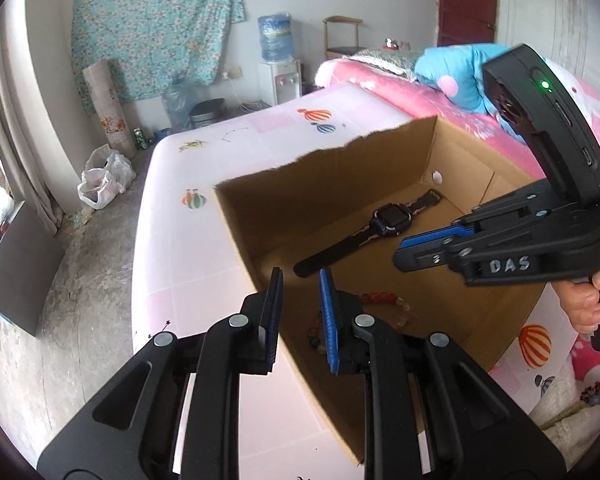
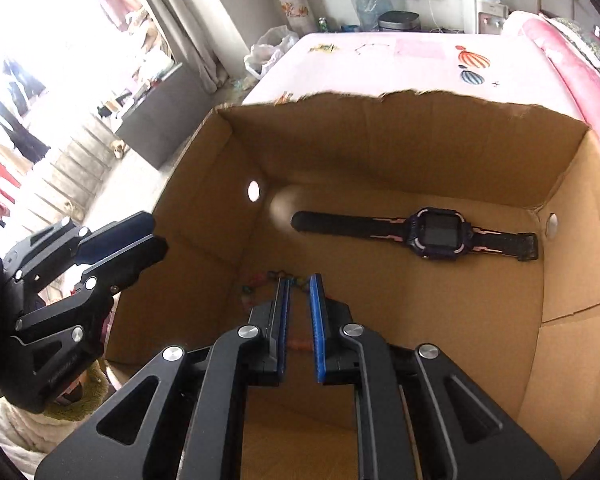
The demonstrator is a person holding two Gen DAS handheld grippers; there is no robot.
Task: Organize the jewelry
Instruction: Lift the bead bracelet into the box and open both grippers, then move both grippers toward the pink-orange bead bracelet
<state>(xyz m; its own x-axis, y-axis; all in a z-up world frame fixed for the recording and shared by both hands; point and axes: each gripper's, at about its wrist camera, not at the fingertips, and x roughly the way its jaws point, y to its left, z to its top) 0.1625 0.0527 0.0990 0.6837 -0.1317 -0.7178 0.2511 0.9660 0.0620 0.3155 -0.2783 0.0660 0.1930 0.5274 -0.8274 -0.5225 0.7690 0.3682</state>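
A beaded bracelet (image 1: 384, 308) lies on the floor of an open cardboard box (image 2: 380, 148), near the wall closest to the left gripper, and a dark wristwatch (image 2: 432, 234) lies flat and well apart from it toward the far wall. The right gripper (image 2: 298, 292) hangs over the bracelet with its blue pads slightly parted and nothing pinched between them; beads show in the gap, below the tips. The left gripper (image 1: 302, 284) hovers at the box wall, jaws a little apart and empty. The box sits on a pink patterned tabletop (image 1: 188, 216). The risk is that a narrow opening catches only one bead, so the string slips or rolls away; a tip could also strike the wall and shove the box.
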